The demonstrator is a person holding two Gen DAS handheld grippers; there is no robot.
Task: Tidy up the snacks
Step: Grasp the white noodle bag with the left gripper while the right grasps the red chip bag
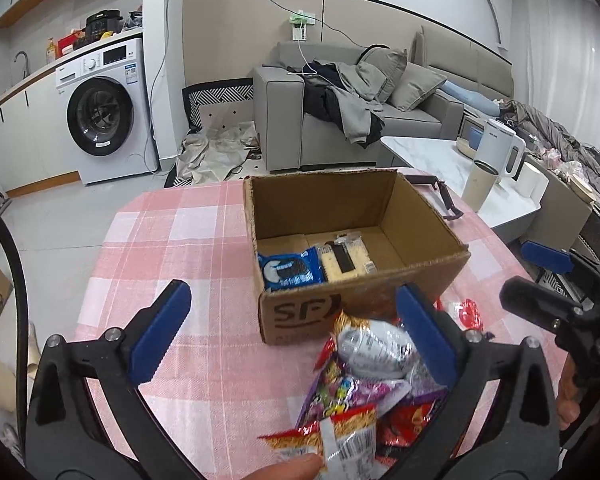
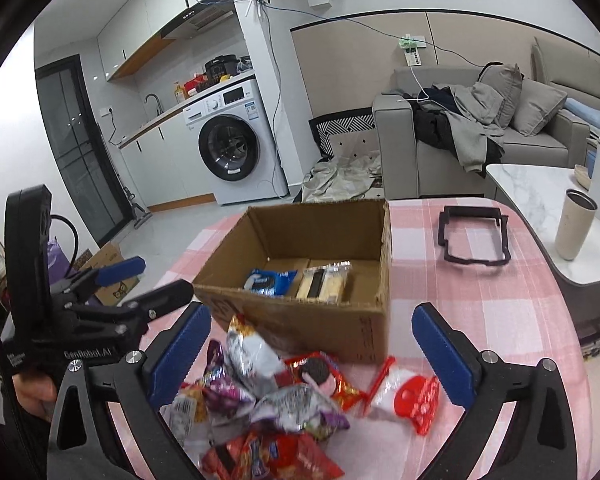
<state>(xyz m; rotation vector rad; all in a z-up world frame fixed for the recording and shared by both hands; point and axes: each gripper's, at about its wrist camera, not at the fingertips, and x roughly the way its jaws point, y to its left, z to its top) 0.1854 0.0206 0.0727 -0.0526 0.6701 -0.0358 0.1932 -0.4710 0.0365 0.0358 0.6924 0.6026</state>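
An open cardboard box [image 1: 300, 316] [image 2: 300, 328] stands on the pink checked tablecloth [image 1: 172, 240]. In it lie a blue Oreo pack [image 1: 290, 270] [image 2: 270, 280] and a pale yellow wafer pack [image 1: 344, 260] [image 2: 322, 282]. In front of the box is a loose pile of snack packets [image 1: 364, 380] [image 2: 268, 392], with a red-and-white packet [image 2: 408, 398] to its right. My left gripper [image 1: 292, 290] [image 2: 164, 276] is open wide over the pile's left part, holding nothing. My right gripper [image 2: 312, 310] [image 1: 518, 272] is open wide above the pile, also holding nothing. A person's fingertip [image 1: 292, 468] touches a barcoded packet [image 1: 340, 440].
A black plastic frame [image 2: 474, 236] lies on the cloth right of the box. Beyond the table's right edge is a marble coffee table [image 2: 540, 188] with a beige cup [image 2: 574, 224] and a white kettle [image 1: 500, 148]. A grey sofa [image 1: 284, 120] and a washing machine [image 1: 100, 116] stand behind.
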